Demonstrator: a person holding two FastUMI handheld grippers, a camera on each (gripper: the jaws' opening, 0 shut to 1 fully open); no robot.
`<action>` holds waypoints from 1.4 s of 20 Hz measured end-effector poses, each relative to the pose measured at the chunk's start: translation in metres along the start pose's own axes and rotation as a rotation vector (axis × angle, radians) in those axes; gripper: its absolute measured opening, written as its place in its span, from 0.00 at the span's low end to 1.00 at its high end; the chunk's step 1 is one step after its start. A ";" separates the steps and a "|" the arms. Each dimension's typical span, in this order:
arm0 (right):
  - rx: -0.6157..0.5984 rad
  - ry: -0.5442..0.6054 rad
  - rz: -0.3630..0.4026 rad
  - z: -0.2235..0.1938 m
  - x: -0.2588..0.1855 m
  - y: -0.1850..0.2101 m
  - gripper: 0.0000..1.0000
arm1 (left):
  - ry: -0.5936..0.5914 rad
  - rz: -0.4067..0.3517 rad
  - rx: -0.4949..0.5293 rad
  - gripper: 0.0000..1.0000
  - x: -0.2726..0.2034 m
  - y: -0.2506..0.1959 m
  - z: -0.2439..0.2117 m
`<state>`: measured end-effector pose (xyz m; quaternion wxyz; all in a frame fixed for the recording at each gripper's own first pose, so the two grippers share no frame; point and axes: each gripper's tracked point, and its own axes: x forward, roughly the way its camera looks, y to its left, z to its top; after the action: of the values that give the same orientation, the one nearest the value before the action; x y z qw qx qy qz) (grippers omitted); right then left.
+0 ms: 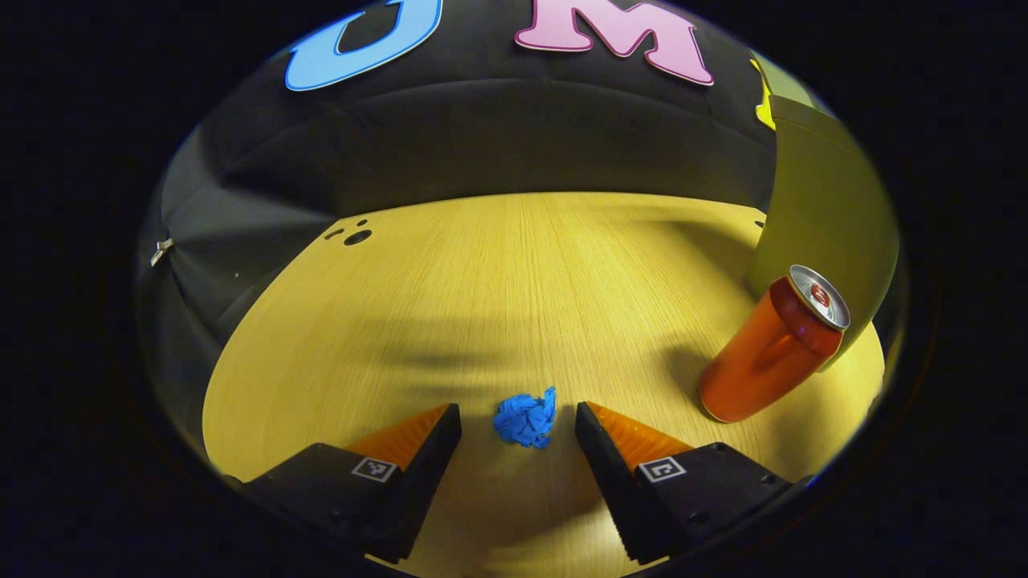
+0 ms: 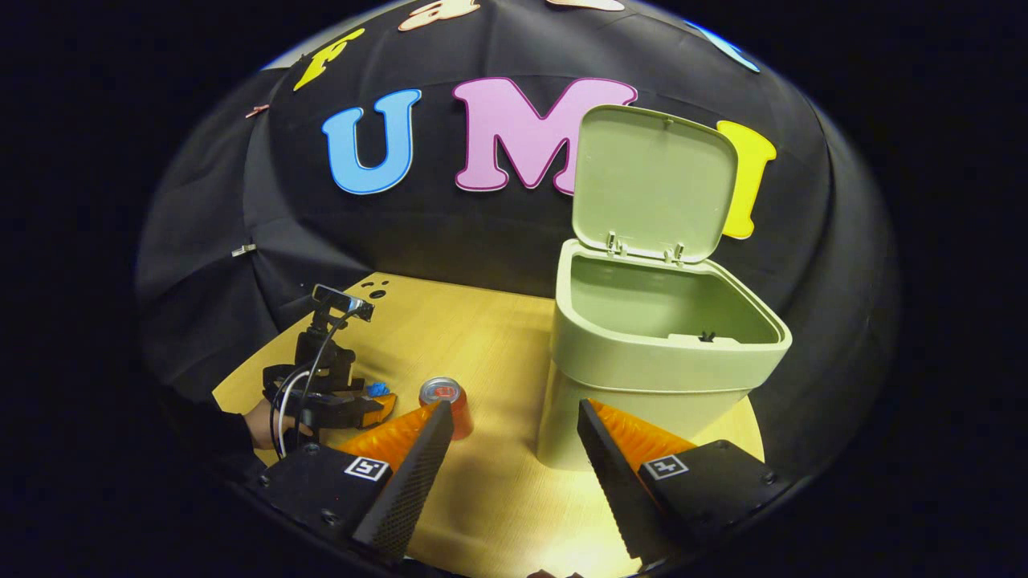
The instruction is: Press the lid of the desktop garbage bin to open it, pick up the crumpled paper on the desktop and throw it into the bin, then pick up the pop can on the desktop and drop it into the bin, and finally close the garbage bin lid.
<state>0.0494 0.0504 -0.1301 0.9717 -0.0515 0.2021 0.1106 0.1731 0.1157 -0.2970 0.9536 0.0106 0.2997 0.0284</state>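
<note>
A small blue crumpled paper lies on the wooden desktop, right between the fingertips of my open left gripper, untouched by either finger. The orange pop can stands upright to its right, in front of the green bin. In the right gripper view the green bin stands with its lid raised upright, the inside showing nothing. My right gripper hovers open just in front of the bin. The left gripper is seen far left, beside the paper and the can.
A hand in a dark sleeve holds the left gripper at the desktop's left edge. Small holes mark the desktop's far left corner. The black cloth wall closes the back and sides. Bare wood lies between the can and the bin.
</note>
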 end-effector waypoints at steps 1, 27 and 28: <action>0.003 0.001 -0.003 -0.001 0.001 -0.002 0.98 | -0.005 -0.011 -0.006 0.87 0.000 -0.002 0.001; 0.034 -0.063 -0.025 0.010 -0.016 -0.022 0.98 | -0.193 0.019 -0.070 0.38 -0.105 0.003 0.101; 0.036 -0.070 -0.026 0.011 -0.017 -0.023 0.98 | -0.218 0.008 -0.072 0.36 -0.117 0.001 0.114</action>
<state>0.0441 0.0262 -0.1119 0.9803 -0.0327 0.1693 0.0962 0.1422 0.1092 -0.1367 0.9801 -0.0196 0.1932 0.0417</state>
